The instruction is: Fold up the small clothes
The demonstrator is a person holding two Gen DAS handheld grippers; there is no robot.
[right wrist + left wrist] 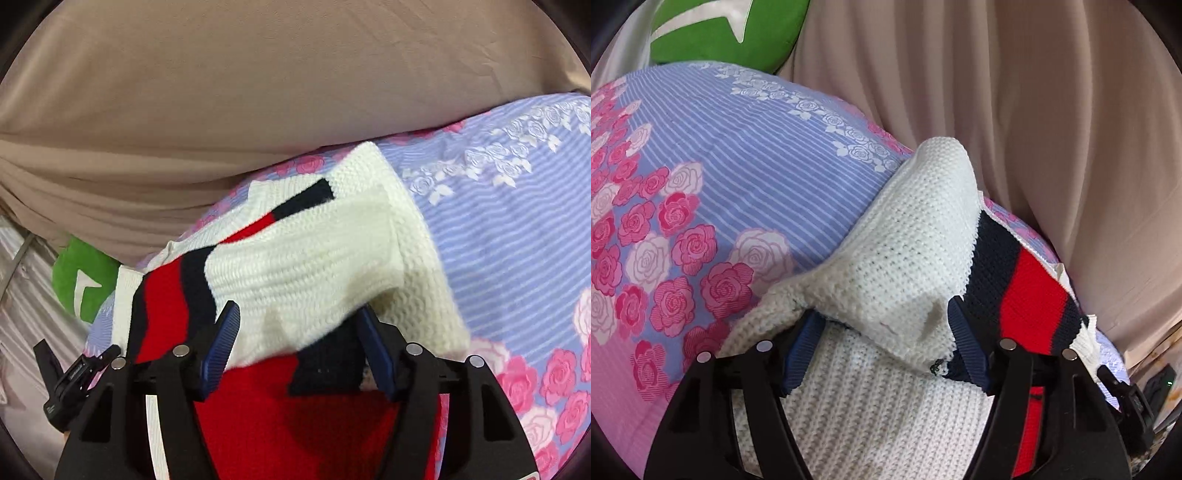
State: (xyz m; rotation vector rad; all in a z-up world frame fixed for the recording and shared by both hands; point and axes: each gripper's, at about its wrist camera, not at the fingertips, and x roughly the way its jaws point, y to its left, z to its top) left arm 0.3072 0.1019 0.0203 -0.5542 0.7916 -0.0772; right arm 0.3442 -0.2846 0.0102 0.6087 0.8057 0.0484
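A small white knit sweater (905,251) with navy and red stripes (1030,291) lies on the bed. Part of it is folded over itself. My left gripper (886,343) stands open over the white part, and a fold of knit drapes across the gap between its blue pads (967,343). In the right wrist view the same sweater (314,258) shows its red and navy stripe (166,306). My right gripper (299,339) stands open with a white fold lying between and over its fingers (221,343). The other gripper (70,380) shows at the left edge.
The bed cover (750,177) is blue striped with pink and white roses. A beige curtain (1052,110) hangs behind the bed. A green cushion (720,33) lies at the far corner; it also shows in the right wrist view (81,280).
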